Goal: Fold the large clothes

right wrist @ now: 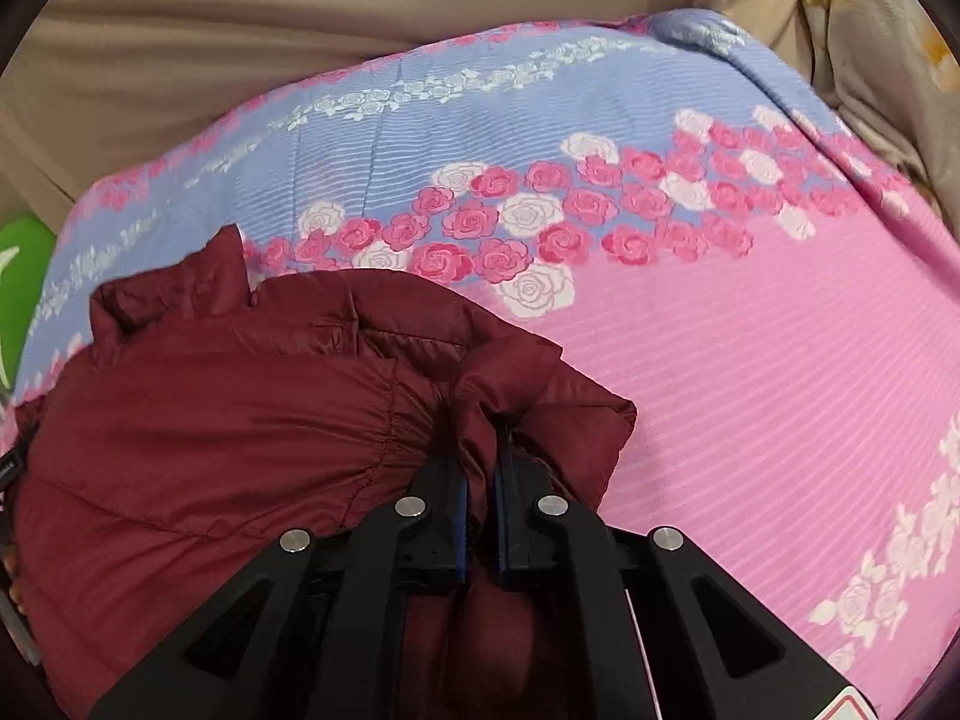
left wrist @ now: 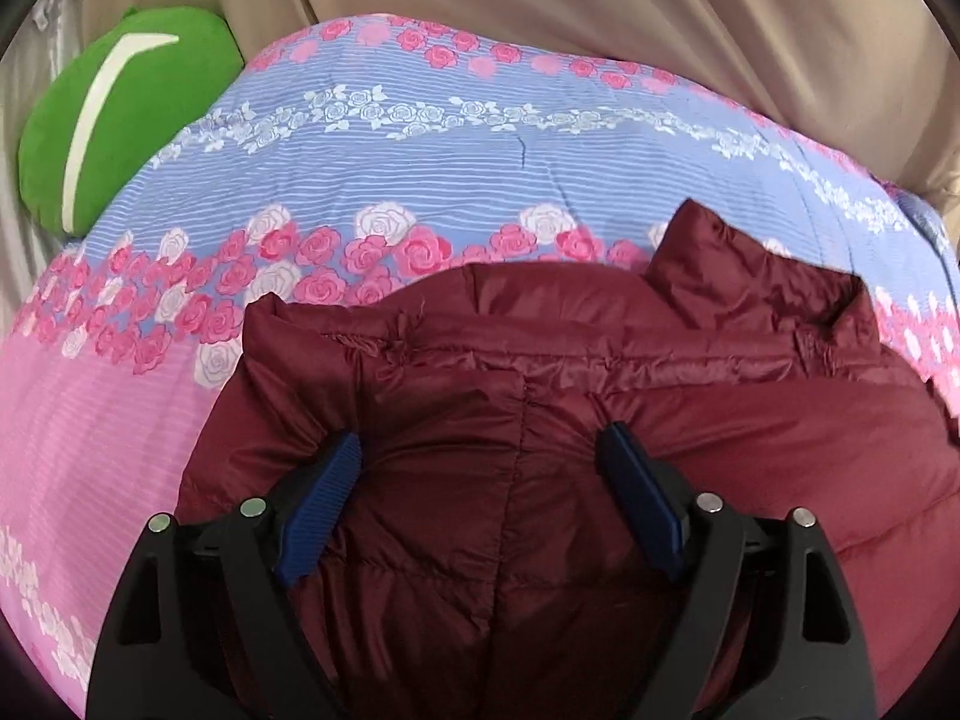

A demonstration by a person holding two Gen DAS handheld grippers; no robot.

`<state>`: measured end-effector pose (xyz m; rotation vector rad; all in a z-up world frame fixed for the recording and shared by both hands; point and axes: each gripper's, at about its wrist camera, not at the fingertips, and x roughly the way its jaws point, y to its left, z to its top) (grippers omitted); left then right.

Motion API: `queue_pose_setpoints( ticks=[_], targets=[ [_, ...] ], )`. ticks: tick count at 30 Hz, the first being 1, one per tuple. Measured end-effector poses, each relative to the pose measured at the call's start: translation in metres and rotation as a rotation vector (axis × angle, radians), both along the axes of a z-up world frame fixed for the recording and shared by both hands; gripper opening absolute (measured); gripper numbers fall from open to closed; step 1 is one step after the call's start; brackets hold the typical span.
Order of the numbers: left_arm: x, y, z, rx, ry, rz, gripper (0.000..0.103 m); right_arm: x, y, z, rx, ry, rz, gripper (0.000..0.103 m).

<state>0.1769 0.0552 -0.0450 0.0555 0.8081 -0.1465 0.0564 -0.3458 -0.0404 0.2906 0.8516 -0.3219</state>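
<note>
Both grippers tilt down over one maroon puffer jacket (left wrist: 540, 420) lying on the rose-print bedspread (left wrist: 420, 180). The left gripper (left wrist: 480, 456) stands spread wide above the quilted fabric; the right gripper (right wrist: 480, 450) pinches a fold of it tight. One green cushion (left wrist: 120, 120) sits beside the bedspread.

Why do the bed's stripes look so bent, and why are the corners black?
Left wrist view: the fisheye lens bows the floral bedspread into a dome and leaves dark corners. Right wrist view: same bulge, soft even light, and a faint sheen on the maroon jacket.
</note>
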Motion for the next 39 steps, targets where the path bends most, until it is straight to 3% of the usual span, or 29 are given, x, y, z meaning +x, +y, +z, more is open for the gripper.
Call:
queue_pose_setpoints(
  ticks=[3,6,9,12,15,17,18,20,24,27,30,31,32,34,37,38,39],
  targets=[
    [-0.002,0.003,0.003,0.005,0.007,0.003,0.080,0.000,0.007,0.015,-0.078,0.002,-0.023,0.010],
    [-0.010,0.011,0.029,-0.049,-0.007,-0.010,0.080,-0.012,0.012,0.055,-0.109,-0.112,-0.049,0.015],
    [-0.014,-0.002,0.070,-0.085,-0.063,-0.102,0.080,0.008,0.043,0.083,-0.136,-0.127,0.109,0.015],
    [0.003,-0.039,0.086,-0.051,-0.042,-0.224,0.080,0.057,0.077,0.080,-0.089,-0.049,0.295,0.012],
    [0.042,-0.072,0.061,-0.010,0.104,-0.286,0.075,0.102,0.093,0.054,-0.034,0.063,0.367,0.006],
    [0.071,-0.082,0.034,-0.012,0.215,-0.284,0.061,0.127,0.096,0.032,-0.015,0.132,0.368,0.005],
    [0.085,-0.084,0.021,-0.020,0.247,-0.259,0.060,0.137,0.095,0.023,-0.006,0.156,0.362,0.004],
    [0.103,-0.085,0.006,-0.039,0.248,-0.226,0.062,0.154,0.090,0.007,-0.005,0.184,0.331,0.000],
    [0.123,-0.084,0.009,-0.070,0.167,-0.135,0.065,0.172,0.086,0.007,-0.033,0.110,0.287,0.000],
    [0.121,-0.061,0.025,-0.124,0.115,-0.065,0.067,0.151,0.074,0.033,-0.081,-0.006,0.183,0.011],
    [0.092,-0.017,0.052,-0.115,0.018,-0.041,0.073,0.106,0.050,0.057,-0.083,-0.087,0.152,0.039],
    [0.079,0.001,0.060,-0.108,-0.014,-0.039,0.080,0.087,0.041,0.060,-0.097,-0.093,0.136,0.050],
    [0.071,0.015,0.063,-0.101,-0.028,-0.031,0.087,0.064,0.030,0.061,-0.124,-0.090,0.111,0.055],
    [0.052,0.049,0.071,-0.093,-0.051,-0.004,0.093,0.030,0.011,0.057,-0.161,-0.078,0.069,0.057],
    [0.046,0.080,0.056,-0.098,0.022,0.001,0.094,0.010,-0.006,0.043,-0.145,-0.041,0.049,0.061],
    [0.048,0.084,0.051,-0.105,0.048,-0.003,0.093,0.013,-0.011,0.034,-0.111,-0.020,0.055,0.060],
    [0.052,0.085,0.042,-0.117,0.082,0.000,0.090,0.013,-0.016,0.028,-0.093,-0.007,0.058,0.051]
  ],
)
